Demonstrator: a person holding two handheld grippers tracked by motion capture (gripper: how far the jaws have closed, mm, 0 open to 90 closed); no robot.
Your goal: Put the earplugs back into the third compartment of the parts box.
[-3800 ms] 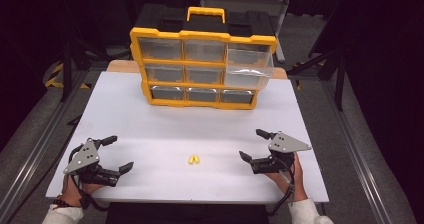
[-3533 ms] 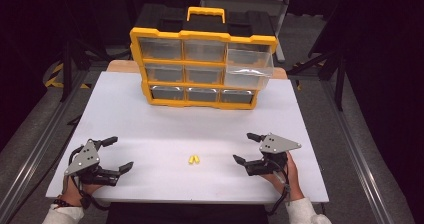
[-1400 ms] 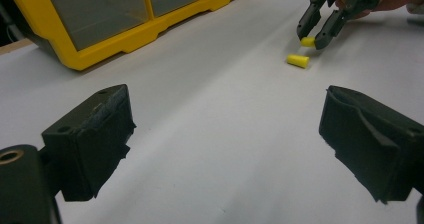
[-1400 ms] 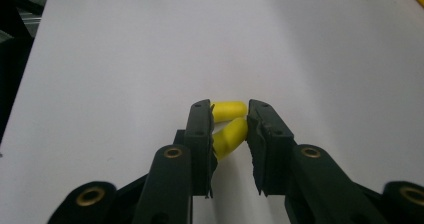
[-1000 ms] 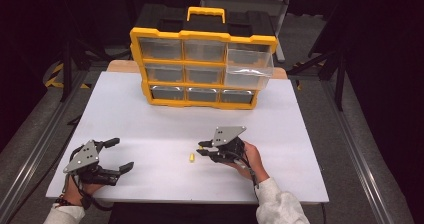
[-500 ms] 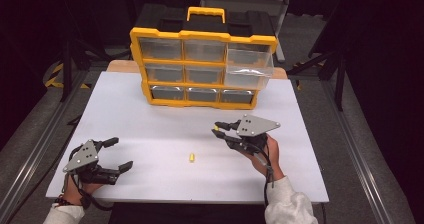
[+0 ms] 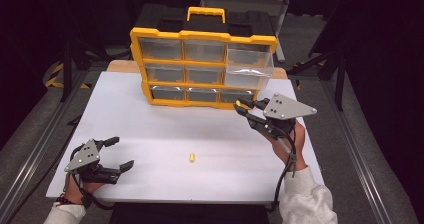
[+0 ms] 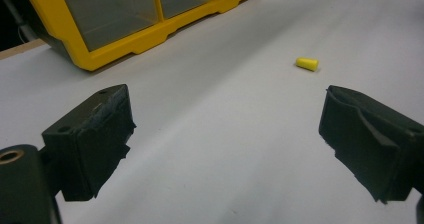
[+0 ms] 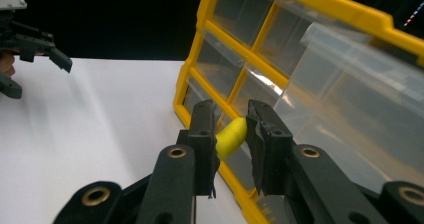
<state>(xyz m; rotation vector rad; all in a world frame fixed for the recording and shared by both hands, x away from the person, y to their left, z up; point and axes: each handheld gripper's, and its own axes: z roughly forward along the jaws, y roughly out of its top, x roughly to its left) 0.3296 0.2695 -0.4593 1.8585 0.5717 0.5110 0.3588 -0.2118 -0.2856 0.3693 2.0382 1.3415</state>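
Note:
A yellow drawer cabinet (image 7: 200,69) (image 9: 300,49) (image 8: 135,29) stands at the back of the white table (image 7: 150,129); its upper right clear drawer (image 7: 248,68) is pulled out. My right gripper (image 7: 243,107) (image 9: 231,134) hangs in the air just below that drawer, shut on a small yellow earplug (image 9: 231,136). A second yellow earplug (image 7: 191,157) (image 8: 307,63) lies on the table near the middle front. My left gripper (image 7: 116,153) (image 8: 225,134) rests at the front left, open, with nothing between its pads.
The table's front edge runs close to both hands. Dark floor and metal frame legs (image 7: 340,74) surround the table. In the right gripper view the left gripper (image 9: 30,49) shows far off at the upper left.
My right gripper has picked one earplug off the table and risen up and back right toward the open drawer. One earplug stays on the table. The left gripper has not moved.

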